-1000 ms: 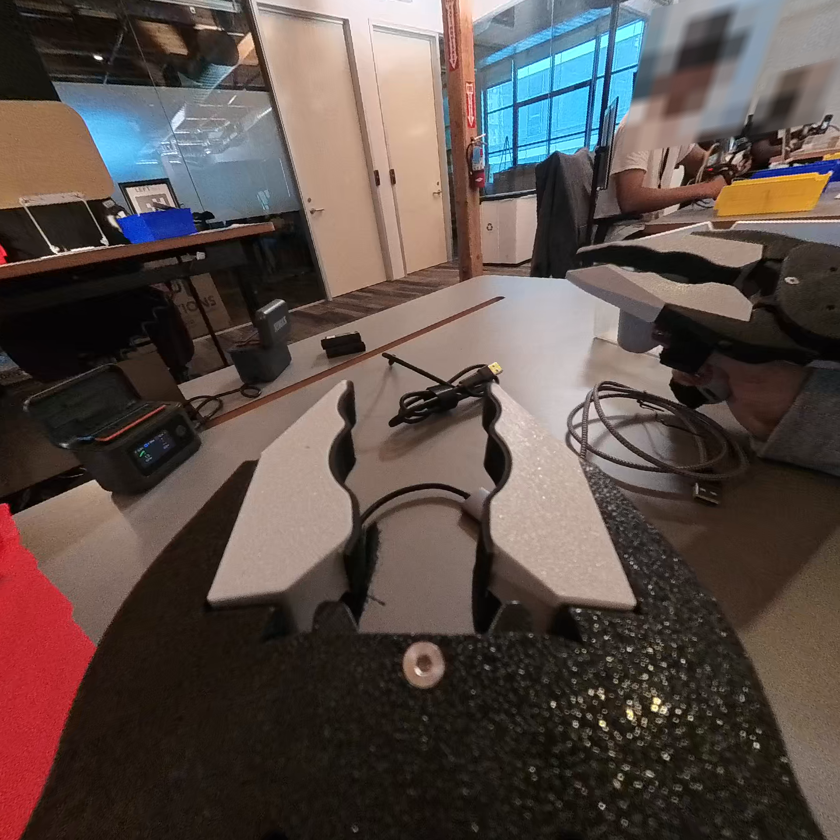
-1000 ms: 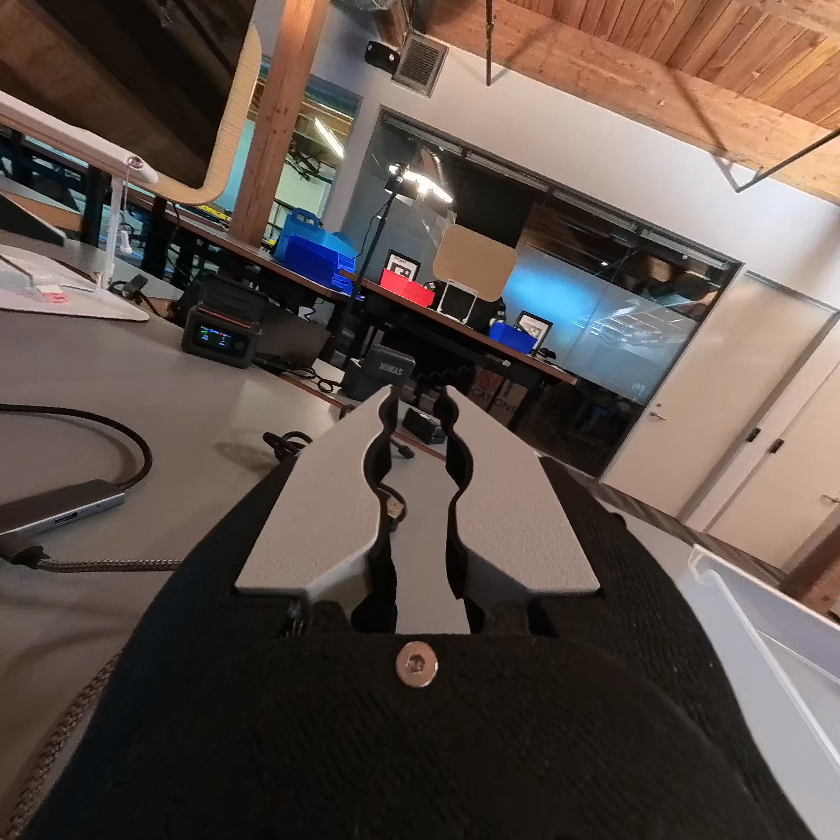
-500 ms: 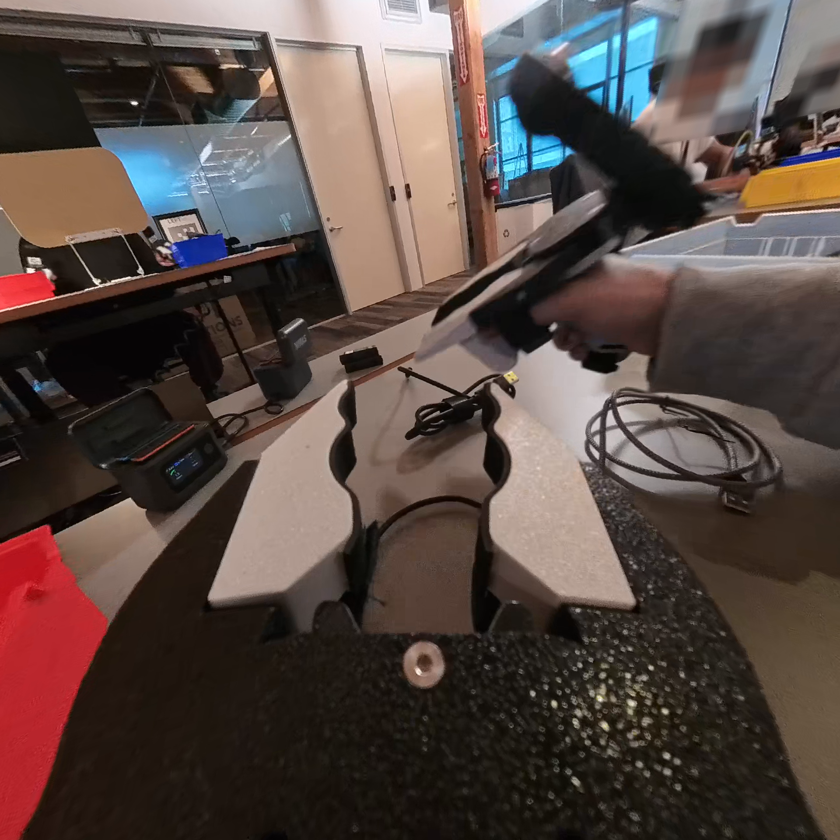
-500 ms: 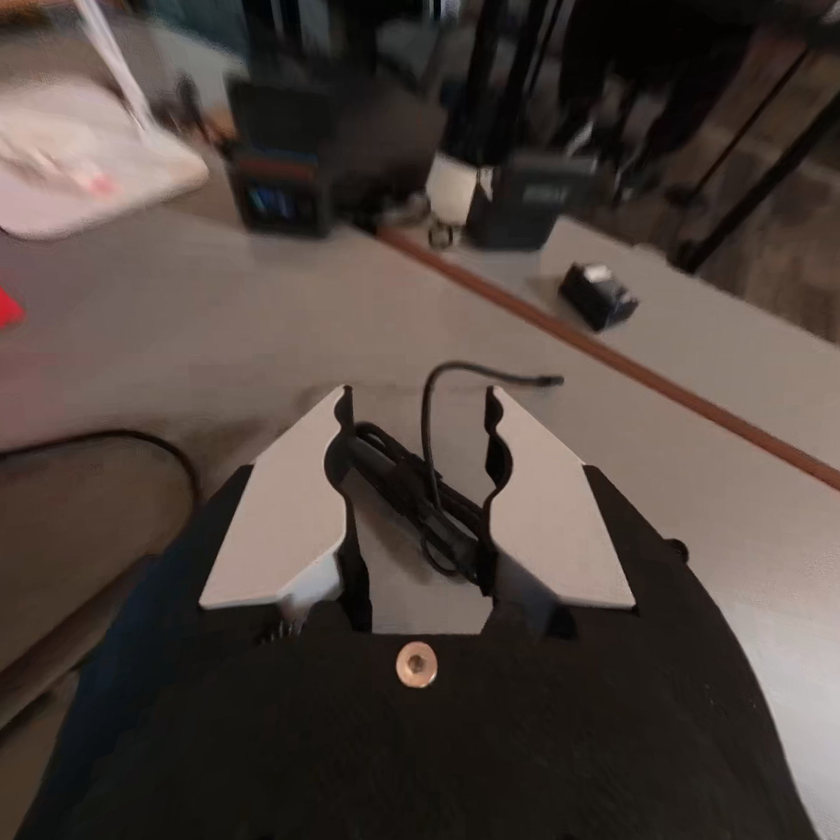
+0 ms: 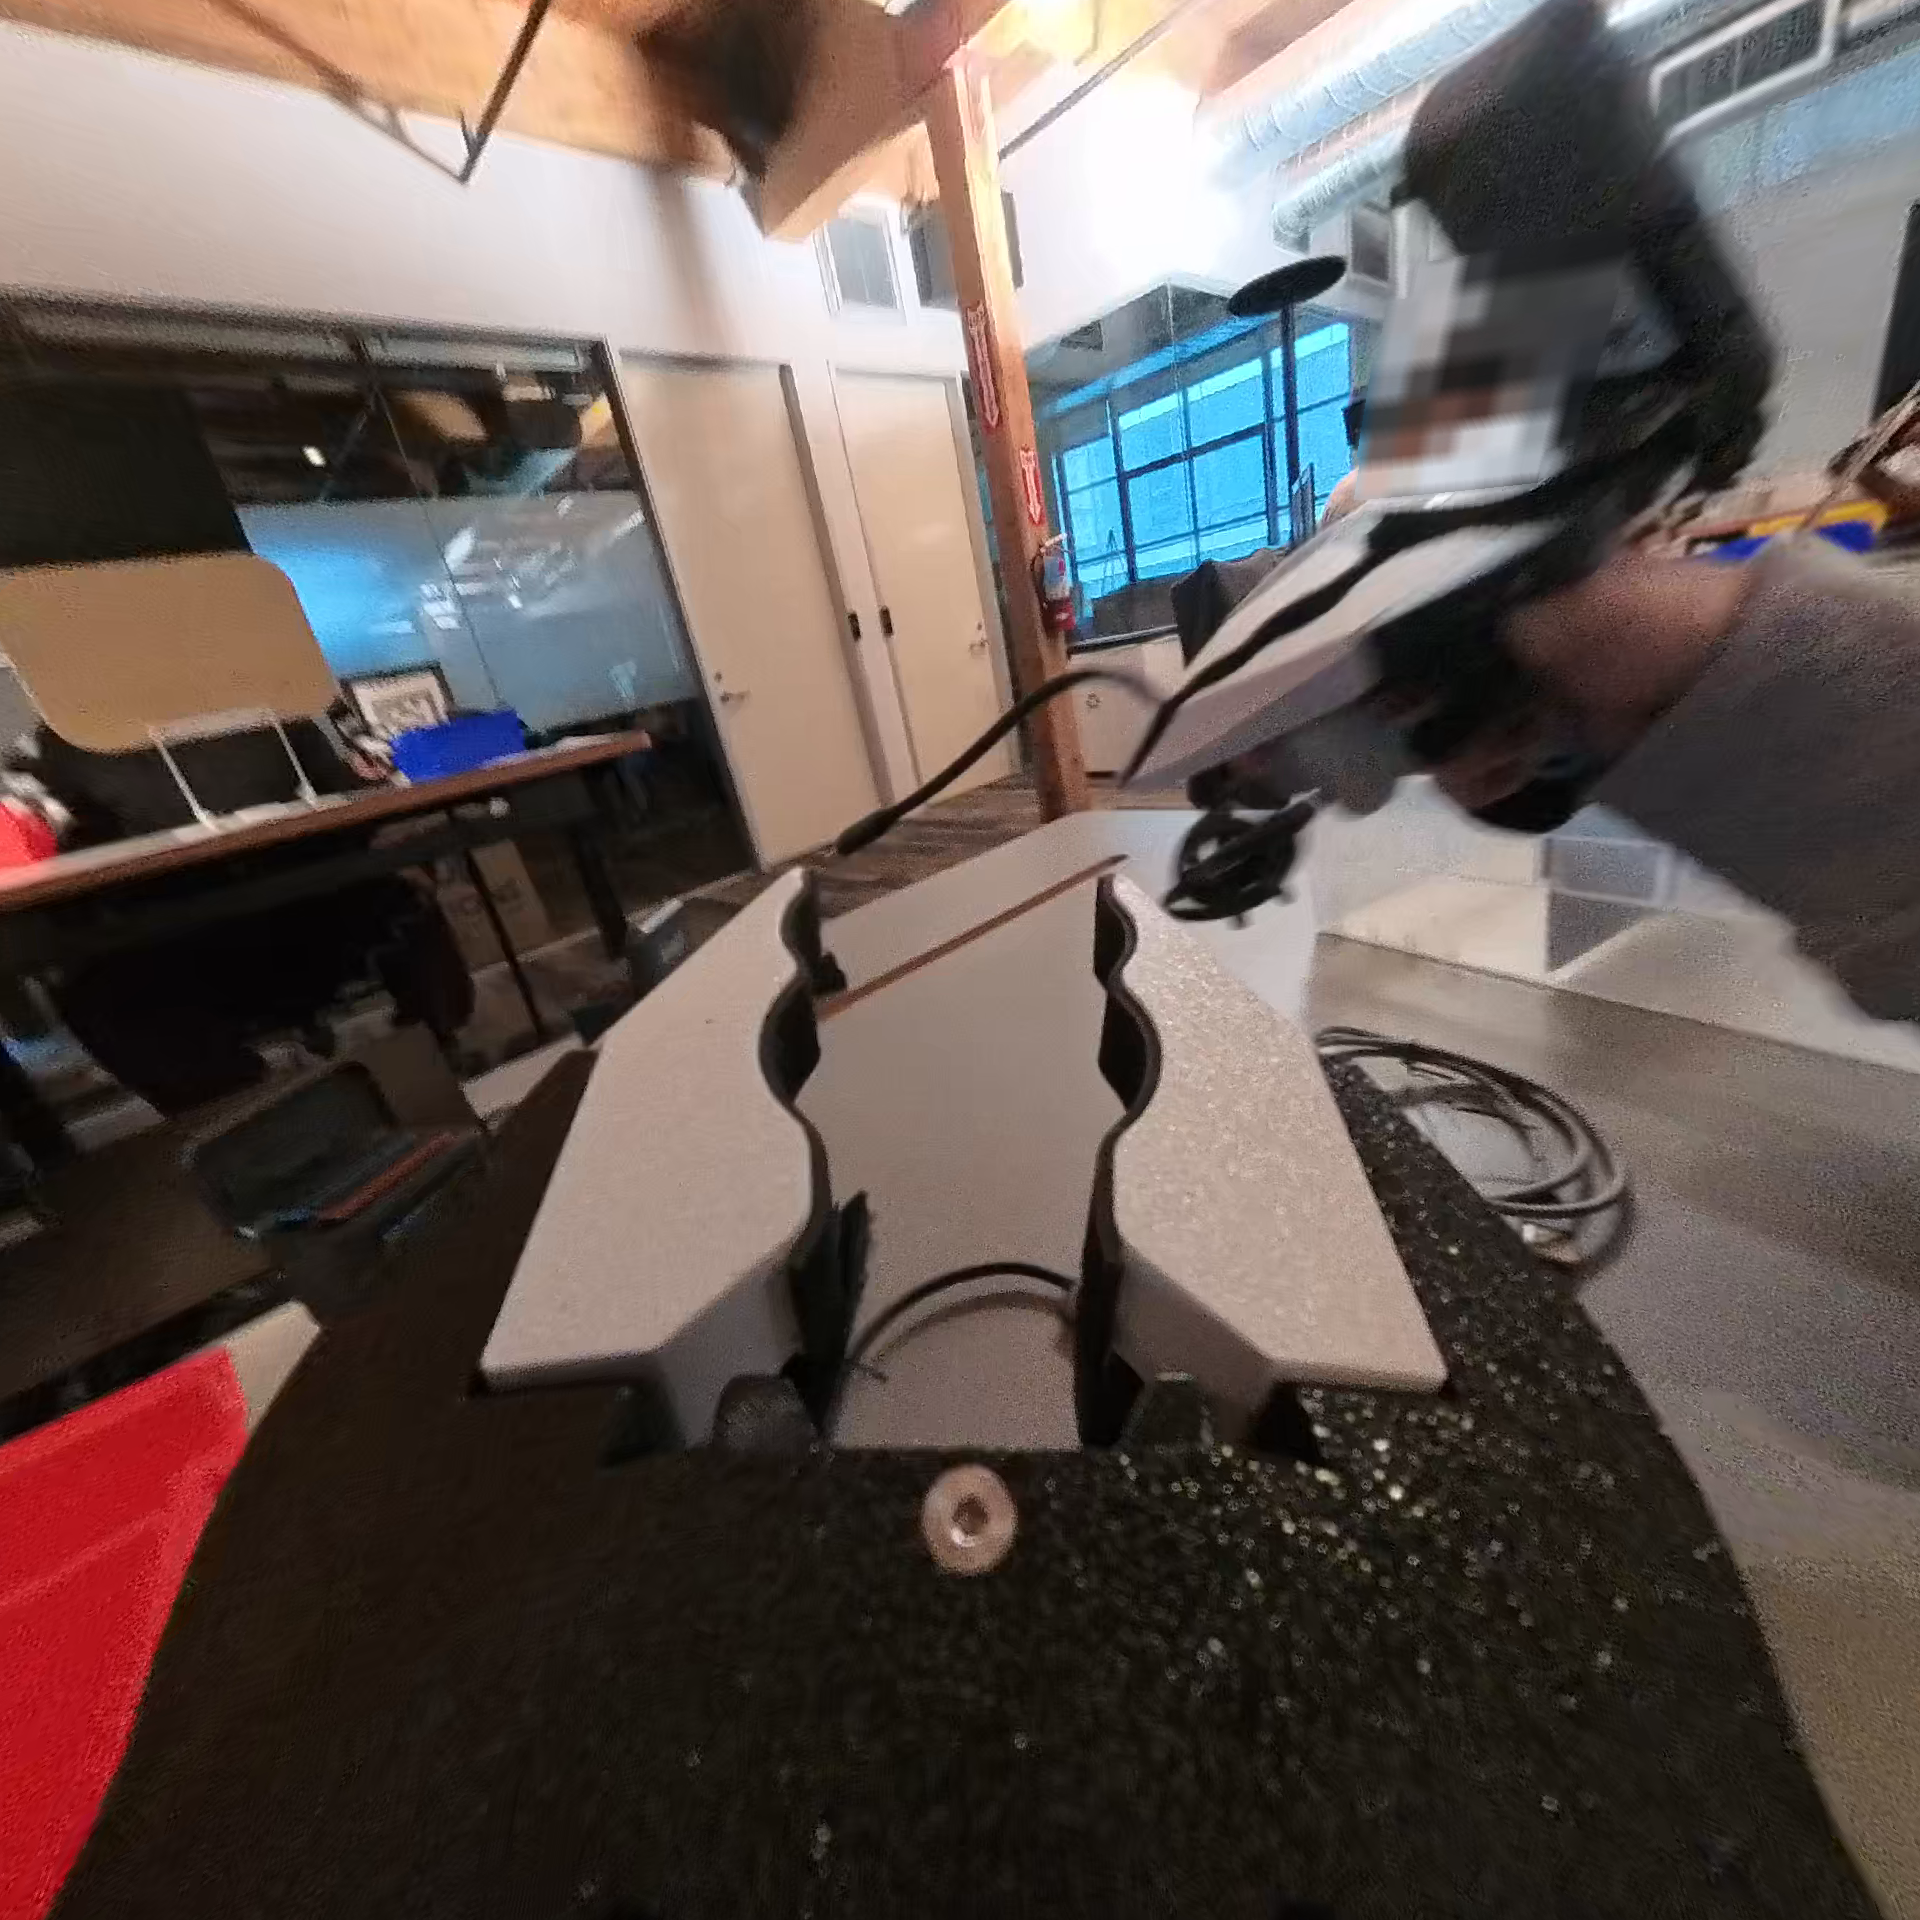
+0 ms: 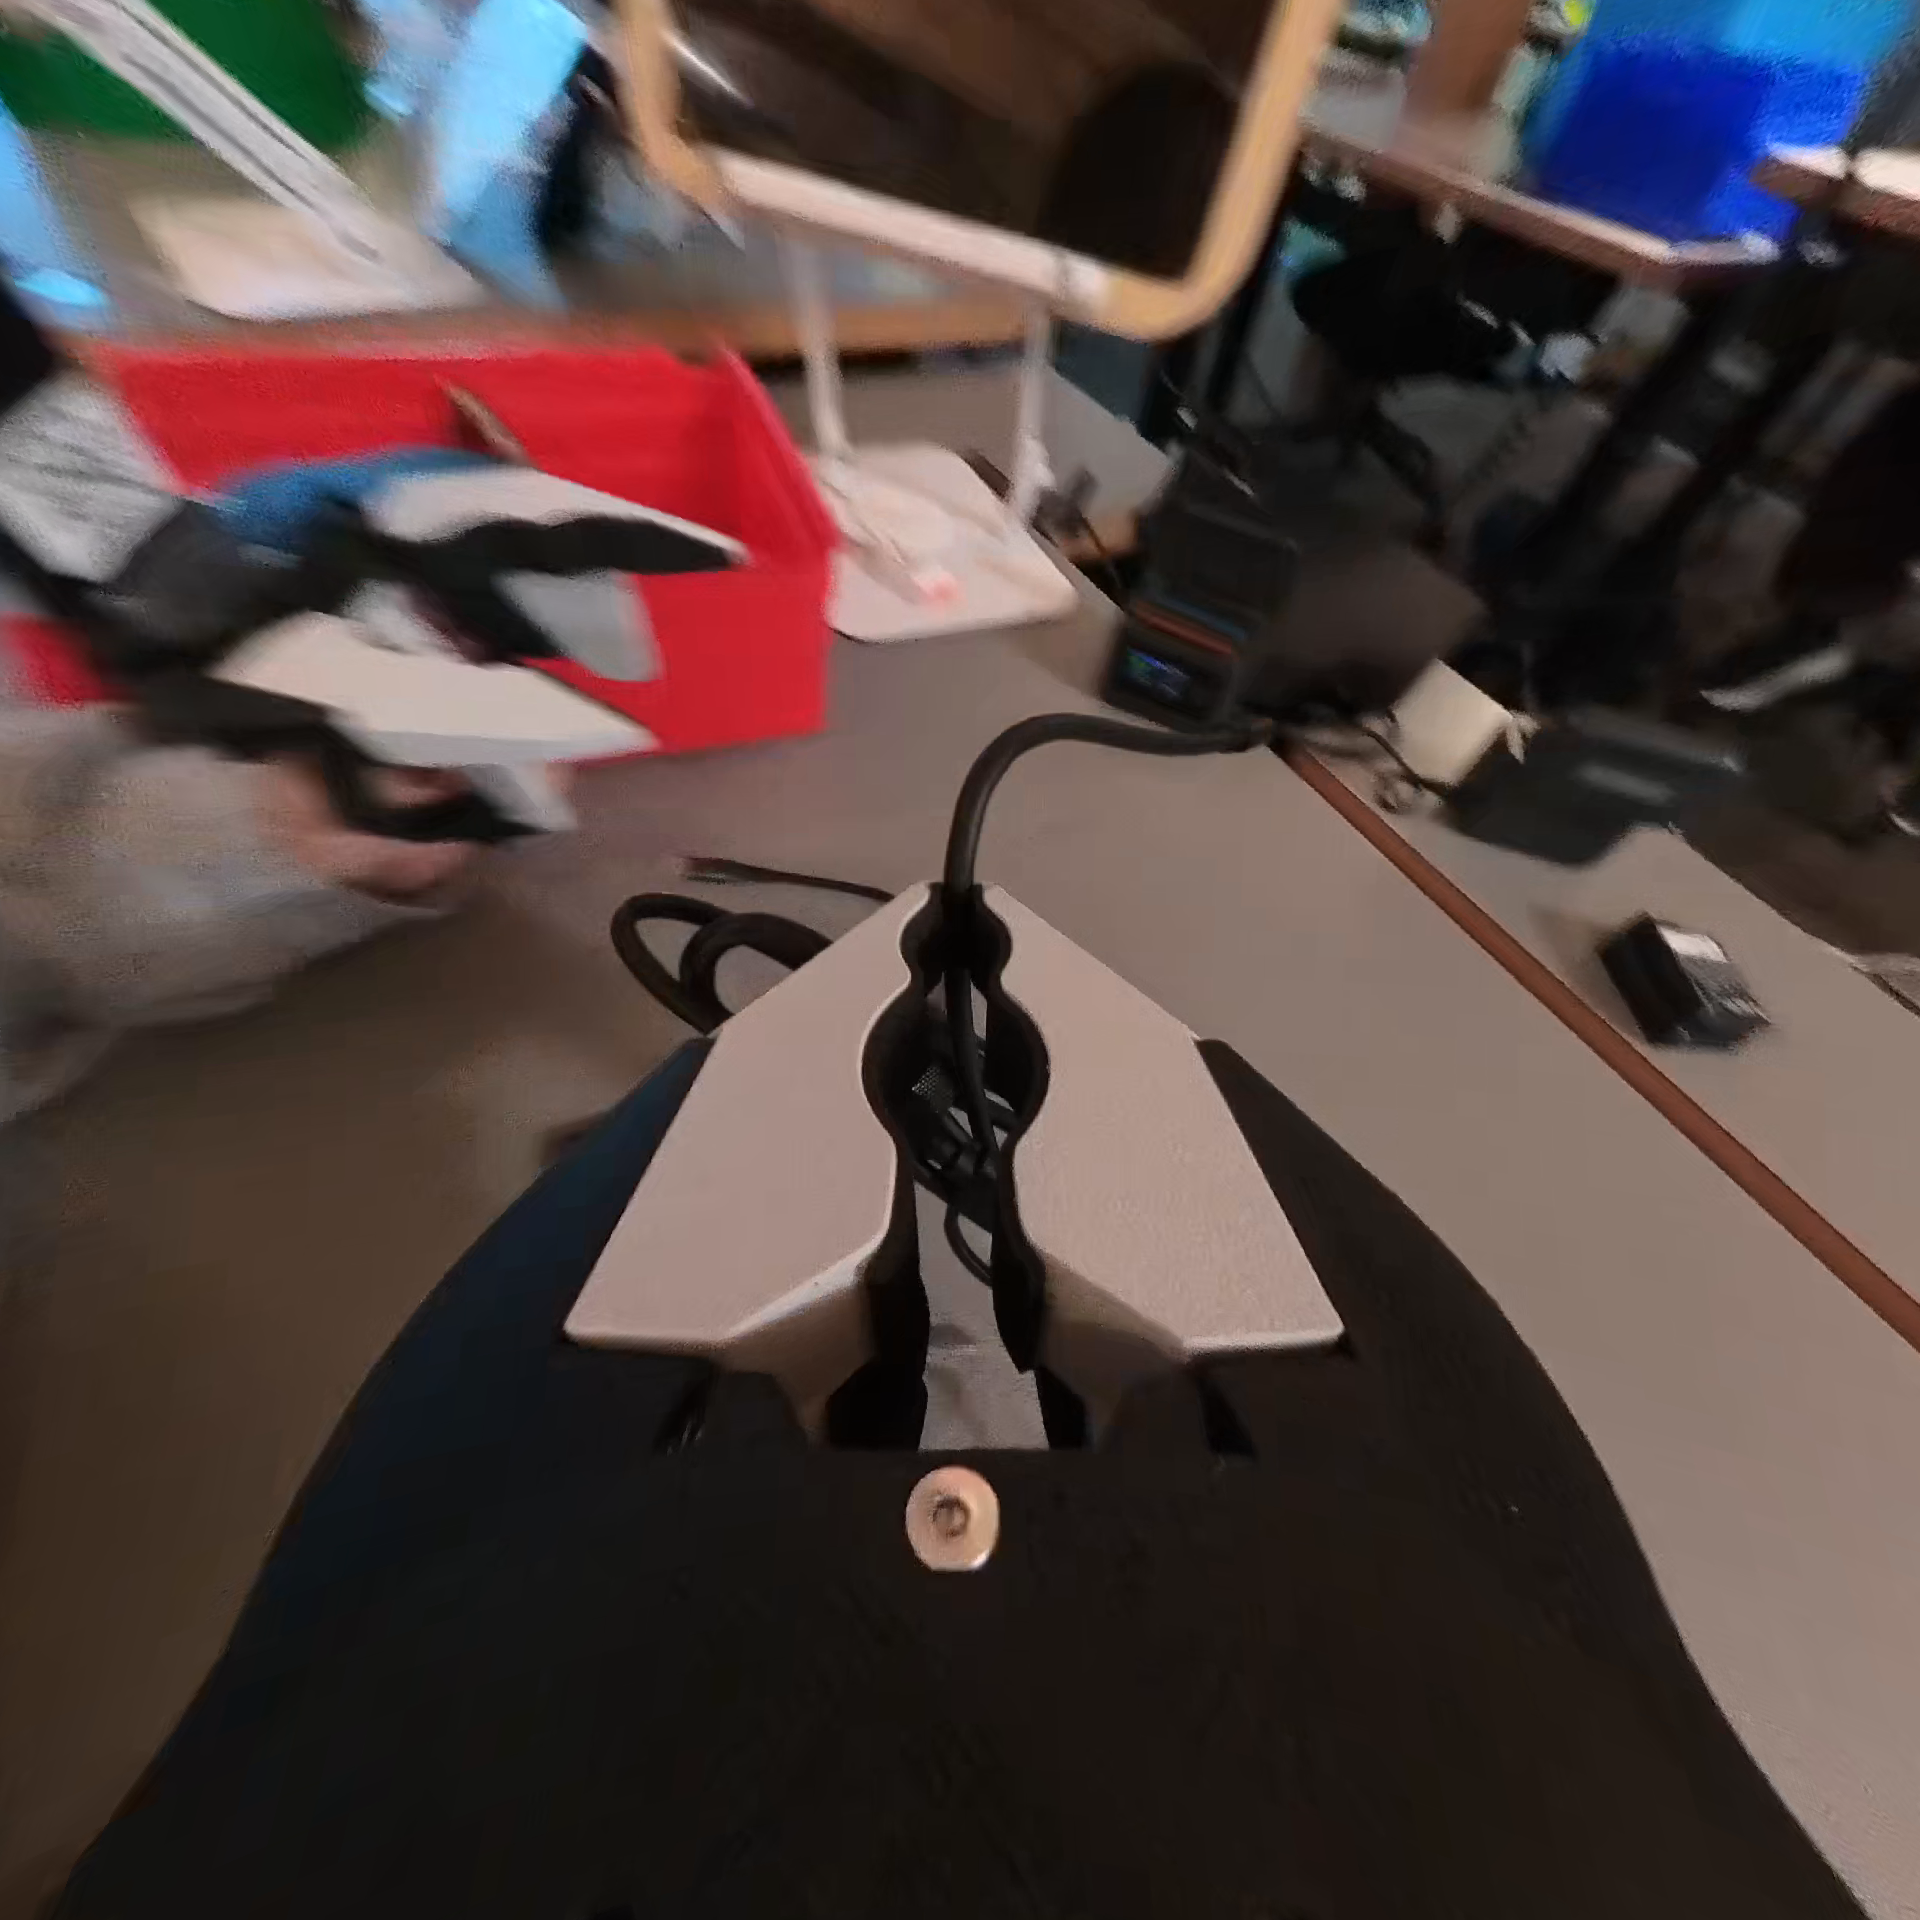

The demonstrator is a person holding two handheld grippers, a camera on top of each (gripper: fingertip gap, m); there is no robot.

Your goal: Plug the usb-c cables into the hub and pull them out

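Right wrist view: the right gripper (image 6: 961,914) has its grey jaws pinched nearly together on the bundled thin black cable (image 6: 971,831), whose free end arcs up from the tips toward one o'clock and stops short of a small black power box (image 6: 1195,613). The bundle hangs clear of the grey tabletop (image 6: 1299,935), probably lifted so that its plug can be presented to the hub, which neither view shows. At nine o'clock the left gripper (image 6: 634,613) hovers blurred with jaws wide and empty before a red plastic bin (image 6: 727,468). In the left wrist view, a coiled grey braided cable (image 5: 1496,1132) lies at three o'clock.
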